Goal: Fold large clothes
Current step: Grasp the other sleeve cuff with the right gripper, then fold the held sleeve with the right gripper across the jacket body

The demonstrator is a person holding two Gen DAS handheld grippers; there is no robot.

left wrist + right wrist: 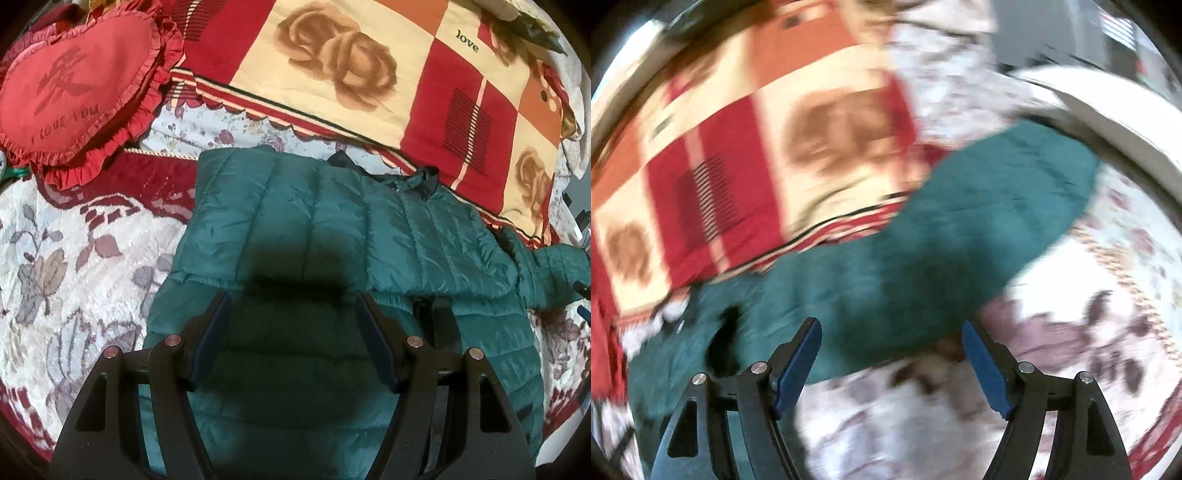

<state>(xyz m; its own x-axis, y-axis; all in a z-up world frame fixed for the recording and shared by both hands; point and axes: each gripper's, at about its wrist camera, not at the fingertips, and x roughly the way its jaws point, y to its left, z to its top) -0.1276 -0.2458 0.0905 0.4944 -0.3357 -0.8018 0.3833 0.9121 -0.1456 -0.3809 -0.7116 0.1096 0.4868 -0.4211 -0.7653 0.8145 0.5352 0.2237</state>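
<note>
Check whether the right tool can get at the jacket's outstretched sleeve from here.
Probably yes: the right tool stands open right over the green sleeve, which lies flat on the bedspread with nothing on it, though the view is blurred.

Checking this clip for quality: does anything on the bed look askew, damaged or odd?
Nothing looks damaged or spilled. The green jacket is only partly folded: one sleeve trails out sideways toward the patterned blanket. The right wrist view is heavily motion-blurred, so detail there is unreliable. Both grippers are open and empty.
</note>
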